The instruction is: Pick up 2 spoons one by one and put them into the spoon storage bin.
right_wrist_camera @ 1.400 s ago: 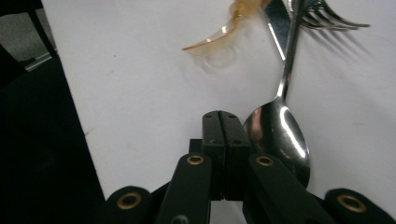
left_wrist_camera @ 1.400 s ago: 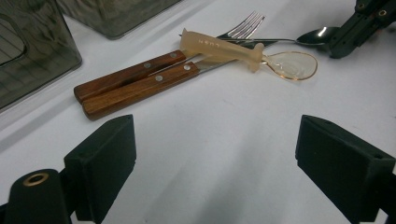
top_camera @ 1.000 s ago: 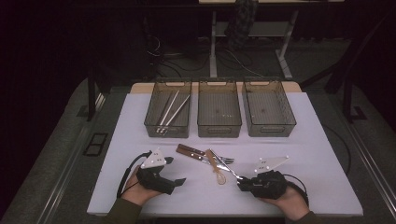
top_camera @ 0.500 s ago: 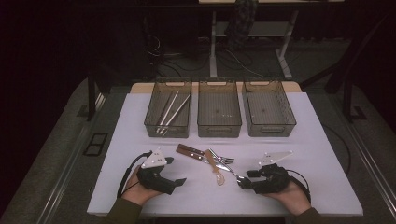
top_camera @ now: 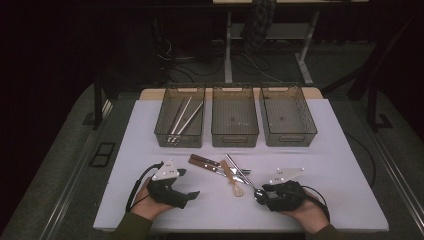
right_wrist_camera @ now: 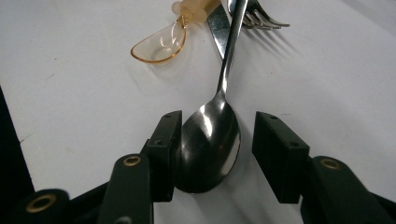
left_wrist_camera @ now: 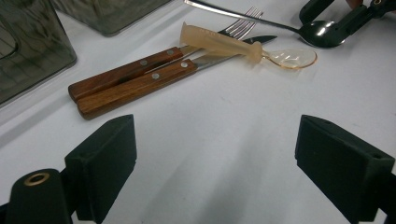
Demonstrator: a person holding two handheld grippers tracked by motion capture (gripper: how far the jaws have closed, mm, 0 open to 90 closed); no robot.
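Note:
A metal spoon (right_wrist_camera: 210, 144) lies on the white table (top_camera: 320, 170), its handle reaching back over a small pile of cutlery. My right gripper (right_wrist_camera: 217, 130) sits low around the bowl. Its left pad touches the bowl and its right pad stands off with a gap. These jaws widened and have just been closing a little, with the bowl between them. In the high view the right gripper (top_camera: 262, 192) is at front right and the left gripper (top_camera: 186, 183) at front left. The left gripper (left_wrist_camera: 219, 135) is open over bare table, short of the pile.
The pile holds a wooden-handled fork (left_wrist_camera: 126, 74), a wooden-handled knife (left_wrist_camera: 140, 88) and an amber plastic spoon (left_wrist_camera: 224, 44) laid across them. Three dark see-through bins stand at the back: the left bin (top_camera: 179, 141) holds long metal utensils, beside a middle bin (top_camera: 235, 140) and a right bin (top_camera: 289, 140).
The right gripper's jaws stand wider around the spoon's bowl than a second ago, and that hand has shifted only slightly. The left gripper has stayed still.

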